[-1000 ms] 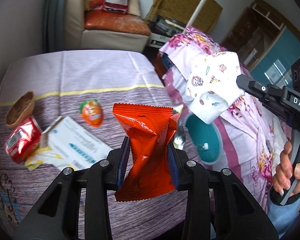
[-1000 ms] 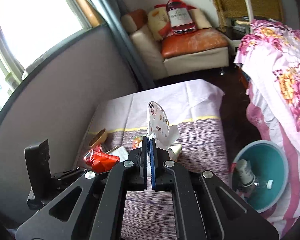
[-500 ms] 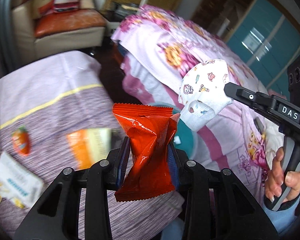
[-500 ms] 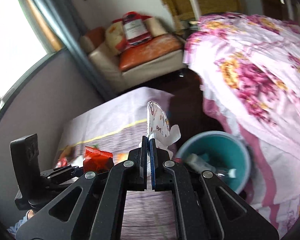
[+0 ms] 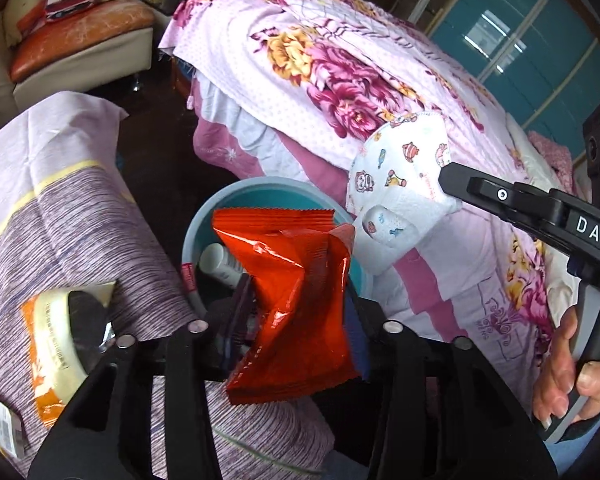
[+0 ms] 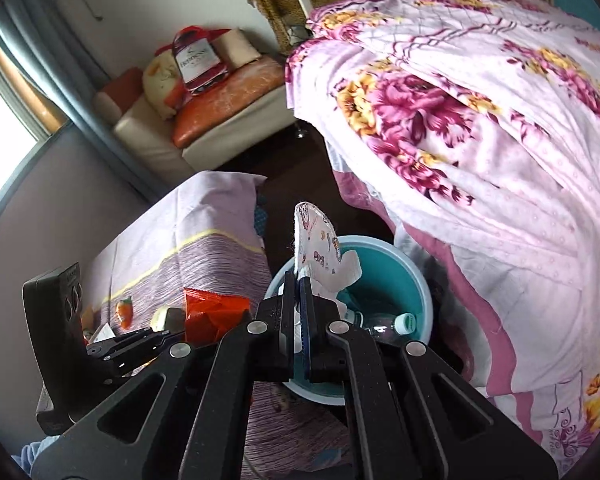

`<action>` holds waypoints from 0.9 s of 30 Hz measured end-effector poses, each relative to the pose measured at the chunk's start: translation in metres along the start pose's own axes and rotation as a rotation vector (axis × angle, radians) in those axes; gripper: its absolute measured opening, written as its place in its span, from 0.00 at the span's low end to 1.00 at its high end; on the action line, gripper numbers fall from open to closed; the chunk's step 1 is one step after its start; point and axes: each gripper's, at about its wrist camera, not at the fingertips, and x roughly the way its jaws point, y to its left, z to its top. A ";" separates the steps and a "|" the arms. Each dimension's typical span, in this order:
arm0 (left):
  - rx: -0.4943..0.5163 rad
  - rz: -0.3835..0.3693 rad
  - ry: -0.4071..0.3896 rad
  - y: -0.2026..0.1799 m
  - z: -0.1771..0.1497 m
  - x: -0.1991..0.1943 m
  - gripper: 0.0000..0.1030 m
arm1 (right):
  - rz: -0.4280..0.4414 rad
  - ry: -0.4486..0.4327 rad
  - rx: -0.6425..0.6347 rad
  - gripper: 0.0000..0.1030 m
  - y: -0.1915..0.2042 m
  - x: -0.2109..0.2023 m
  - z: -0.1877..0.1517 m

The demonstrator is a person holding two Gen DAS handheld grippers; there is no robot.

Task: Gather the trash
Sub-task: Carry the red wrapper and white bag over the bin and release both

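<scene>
- Pinching a crumpled red snack wrapper [image 5: 288,304] at its waist, the left gripper [image 5: 292,320] carries it upright, long axis running 12 to 6 o'clock, sealed edge on top.
- The wrapper hangs in front of the teal bin [image 5: 260,196], which stands on the floor between the purple-clothed table [image 5: 80,216] and the flowered bedspread [image 5: 340,60].
- The right gripper [image 6: 300,304], jaws pressed together on a cartoon-print face mask [image 6: 316,248], holds it on edge, pointing toward 12 o'clock over the bin.
- A plastic bottle [image 6: 388,324] lies inside the bin.
</scene>
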 end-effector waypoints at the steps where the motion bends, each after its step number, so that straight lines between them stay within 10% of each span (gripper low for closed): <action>1: 0.003 -0.003 0.008 -0.002 0.000 0.005 0.48 | -0.001 0.001 0.001 0.03 -0.001 0.000 0.000; 8: -0.013 0.014 0.012 -0.002 0.004 0.016 0.82 | -0.010 0.010 0.012 0.03 -0.009 0.008 0.003; 21: -0.054 0.038 0.047 0.020 -0.005 0.014 0.88 | -0.008 0.066 0.009 0.03 -0.003 0.025 0.004; 26: -0.067 0.047 0.034 0.027 -0.010 0.001 0.89 | -0.005 0.099 0.037 0.16 -0.001 0.031 0.003; 27: -0.070 0.046 0.033 0.028 -0.011 -0.001 0.89 | -0.008 0.098 0.041 0.36 0.000 0.031 0.002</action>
